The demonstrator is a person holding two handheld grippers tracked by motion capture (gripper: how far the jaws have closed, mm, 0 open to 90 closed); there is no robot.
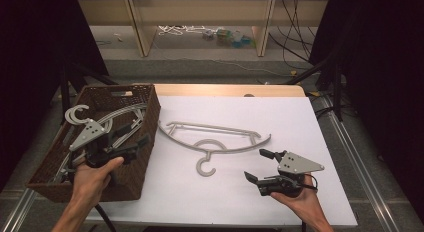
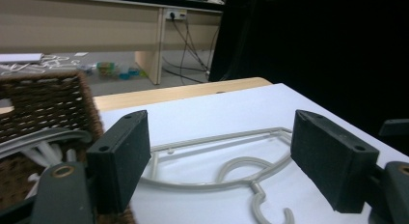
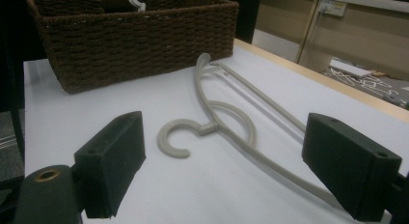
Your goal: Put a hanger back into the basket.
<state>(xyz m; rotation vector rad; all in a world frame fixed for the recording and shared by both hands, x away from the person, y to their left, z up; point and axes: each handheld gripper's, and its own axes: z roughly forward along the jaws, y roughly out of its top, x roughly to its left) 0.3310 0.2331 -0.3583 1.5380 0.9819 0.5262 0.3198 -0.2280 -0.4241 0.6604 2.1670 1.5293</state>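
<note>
1. A grey hanger (image 1: 215, 139) lies flat on the white sheet of my desk (image 1: 300, 127), near the middle, its hook pointing toward me; nothing grips it.
2. One end of the hanger comes close to the brown wicker basket (image 1: 145, 157) at the desk's left side.
3. More grey hangers (image 1: 117, 117) lie inside the basket, one hook poking above its rim.
4. My left gripper (image 1: 142, 144) hangs over the basket's right edge, its jaws wide apart with nothing between them.
5. My right gripper (image 1: 260, 164) sits low near the desk's right front, jaws also apart and empty, aimed toward the hanger's hook.
</note>
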